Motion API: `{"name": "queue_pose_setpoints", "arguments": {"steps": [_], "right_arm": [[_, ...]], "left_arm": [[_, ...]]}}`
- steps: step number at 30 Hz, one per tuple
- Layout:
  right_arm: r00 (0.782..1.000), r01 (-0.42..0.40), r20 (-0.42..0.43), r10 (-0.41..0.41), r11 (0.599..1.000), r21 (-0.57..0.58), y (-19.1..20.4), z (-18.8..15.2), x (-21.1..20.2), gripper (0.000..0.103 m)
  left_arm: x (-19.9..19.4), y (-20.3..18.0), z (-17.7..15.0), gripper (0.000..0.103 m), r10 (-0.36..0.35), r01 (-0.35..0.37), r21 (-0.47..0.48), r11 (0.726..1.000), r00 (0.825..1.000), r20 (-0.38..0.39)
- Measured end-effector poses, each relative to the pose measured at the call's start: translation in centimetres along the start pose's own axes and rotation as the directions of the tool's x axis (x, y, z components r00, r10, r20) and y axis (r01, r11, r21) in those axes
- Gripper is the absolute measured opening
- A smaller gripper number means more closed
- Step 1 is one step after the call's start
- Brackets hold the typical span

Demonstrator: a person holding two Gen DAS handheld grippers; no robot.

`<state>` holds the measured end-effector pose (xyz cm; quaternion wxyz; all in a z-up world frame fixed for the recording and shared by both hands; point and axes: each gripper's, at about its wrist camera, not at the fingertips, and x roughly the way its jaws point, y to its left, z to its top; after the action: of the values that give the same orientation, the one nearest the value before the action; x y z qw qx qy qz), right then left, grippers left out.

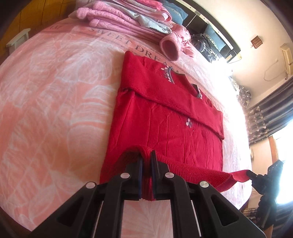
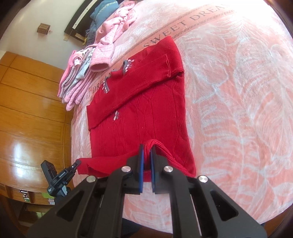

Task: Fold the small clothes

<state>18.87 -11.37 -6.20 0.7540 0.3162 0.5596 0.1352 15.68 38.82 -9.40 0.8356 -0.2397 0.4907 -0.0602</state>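
Pinching the ribbed hem of the red sweater (image 1: 164, 117) at lower centre, the left gripper (image 1: 146, 161) hides the fabric edge between its narrow jaws; the right gripper (image 2: 146, 155) clamps the same hem likewise. The sweater lies on the pink bedspread (image 1: 55, 109), sleeves folded across. A pink clothes pile (image 1: 124, 16) is cut off at top.

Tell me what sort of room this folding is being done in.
Most likely a bedroom. The red knitted sweater lies on a bed covered by a pink leaf-print bedspread; blue pillows sit against a dark headboard, and wooden wardrobe panelling stands beside.
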Motion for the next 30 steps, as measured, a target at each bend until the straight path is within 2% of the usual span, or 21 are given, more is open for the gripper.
{"name": "queue_pose_setpoints", "arguments": {"steps": [4,12,14,17,22,23,25,26,27,29,30], "right_arm": [[1.0,0.024,-0.016,-0.023,0.999,0.021,-0.6,2.6,2.7,0.004],[0.999,-0.017,-0.029,0.019,0.997,0.077,-3.3,6.7,7.8,0.004],[0.999,-0.015,-0.045,0.02,0.995,0.103,-4.7,7.2,9.2,0.005],[0.997,-0.037,-0.058,0.045,0.991,0.129,-6.3,7.6,10.4,0.005],[0.995,-0.06,-0.077,0.066,0.995,0.085,-6.3,8.1,10.9,0.007],[0.994,-0.069,-0.077,0.076,0.994,0.083,-6.3,8.2,10.7,0.01],[0.995,-0.081,-0.059,0.087,0.993,0.087,-6.5,8.5,10.1,0.021],[0.996,-0.071,-0.042,0.075,0.994,0.086,-6.7,8.7,9.5,0.035],[0.997,-0.067,-0.023,0.069,0.994,0.086,-6.9,8.9,8.8,0.039],[0.998,-0.066,0.003,0.066,0.995,0.077,-7.1,9.3,7.8,0.039],[0.998,-0.06,0.014,0.059,0.996,0.072,-7.2,9.4,7.4,0.039]], "left_arm": [[2.4,0.2,1.6,0.007,0.012,-0.012,-0.02,1.0,1.0,-0.014],[7.3,1.3,4.6,0.012,0.016,-0.016,-0.022,1.0,0.999,-0.029],[8.4,2.3,5.1,0.013,-0.014,0.012,-0.057,0.998,0.999,-0.037],[9.1,3.7,5.6,0.013,-0.1,0.094,-0.125,0.988,0.994,-0.038],[8.7,4.9,6.5,0.013,-0.198,0.189,-0.105,0.976,0.977,-0.082],[8.5,5.1,6.6,0.013,-0.211,0.202,-0.095,0.975,0.973,-0.091],[7.8,5.4,7.0,0.014,-0.229,0.222,-0.08,0.972,0.968,-0.1],[7.4,5.6,7.2,0.015,-0.23,0.224,-0.074,0.972,0.969,-0.095],[6.7,5.8,7.4,0.018,-0.219,0.214,-0.067,0.975,0.973,-0.074],[5.3,6.9,8.0,0.032,-0.224,0.22,-0.09,0.971,0.974,-0.028],[4.7,7.7,8.3,0.032,-0.225,0.223,-0.119,0.967,0.974,-0.003]]}}
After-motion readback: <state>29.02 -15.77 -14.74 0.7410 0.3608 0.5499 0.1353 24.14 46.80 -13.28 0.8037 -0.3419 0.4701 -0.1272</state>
